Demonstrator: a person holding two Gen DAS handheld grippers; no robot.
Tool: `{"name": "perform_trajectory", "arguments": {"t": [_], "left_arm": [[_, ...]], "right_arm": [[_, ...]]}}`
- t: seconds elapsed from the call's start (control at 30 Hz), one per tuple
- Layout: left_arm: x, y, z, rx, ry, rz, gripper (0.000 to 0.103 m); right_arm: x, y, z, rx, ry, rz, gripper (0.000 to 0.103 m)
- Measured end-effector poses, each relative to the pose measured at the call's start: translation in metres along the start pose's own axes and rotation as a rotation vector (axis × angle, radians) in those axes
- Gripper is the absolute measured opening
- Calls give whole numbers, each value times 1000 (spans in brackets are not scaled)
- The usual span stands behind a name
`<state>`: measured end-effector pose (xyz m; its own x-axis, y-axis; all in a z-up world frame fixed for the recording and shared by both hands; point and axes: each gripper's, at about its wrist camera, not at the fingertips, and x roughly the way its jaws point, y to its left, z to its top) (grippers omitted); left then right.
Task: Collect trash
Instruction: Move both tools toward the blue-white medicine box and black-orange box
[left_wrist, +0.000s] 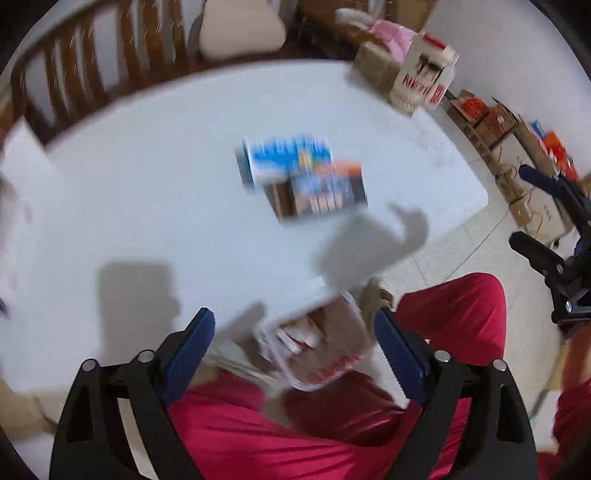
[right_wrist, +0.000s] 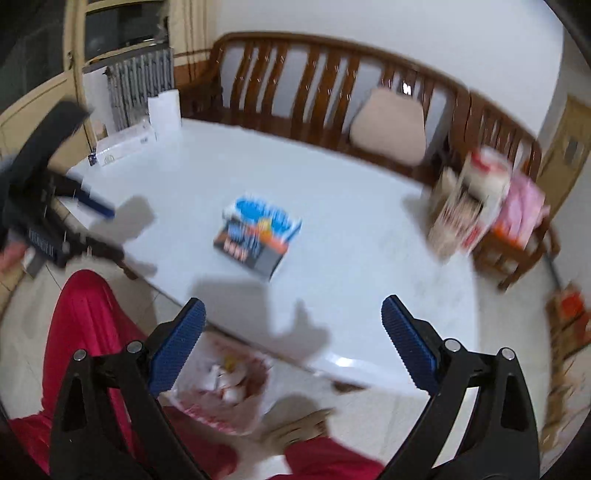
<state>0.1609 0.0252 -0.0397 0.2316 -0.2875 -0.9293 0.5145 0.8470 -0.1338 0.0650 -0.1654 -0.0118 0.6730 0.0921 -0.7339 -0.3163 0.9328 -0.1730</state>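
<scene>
White trash bag (right_wrist: 221, 387) lies below open right fingers (right_wrist: 177, 350), untouched.

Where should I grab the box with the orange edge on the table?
Take the orange-edged box across its short width, coming from above with an open tool. It lies flat on the white table, its near end free, but the blue box lies against its far side and may overlap it; blur hides which. So grip the near end.
</scene>
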Motion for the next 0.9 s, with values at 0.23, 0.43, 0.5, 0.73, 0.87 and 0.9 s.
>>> {"name": "perform_trajectory", "arguments": {"t": [0.23, 0.43, 0.5, 0.73, 0.87, 0.9], "left_arm": [[-47, 0, 61, 320, -20, 138, 95], [-25, -10, 87, 583, 67, 152, 95], [-9, -11, 92, 665, 96, 155, 95], [61, 1, 107, 736, 229, 127, 95], [100, 5, 106, 791, 287, 135, 95], [107, 6, 106, 804, 293, 139, 95]], "right_arm": [[-22, -5, 56, -116, -41, 27, 94], [-15, -10, 96, -205, -15, 60, 94], [-9, -8, 103, -239, -6, 67, 94], [23, 8, 102, -378, 5, 134, 94], [52, 15, 91, -433, 57, 180, 94], [60, 18, 88, -447, 68, 184, 94]]}}
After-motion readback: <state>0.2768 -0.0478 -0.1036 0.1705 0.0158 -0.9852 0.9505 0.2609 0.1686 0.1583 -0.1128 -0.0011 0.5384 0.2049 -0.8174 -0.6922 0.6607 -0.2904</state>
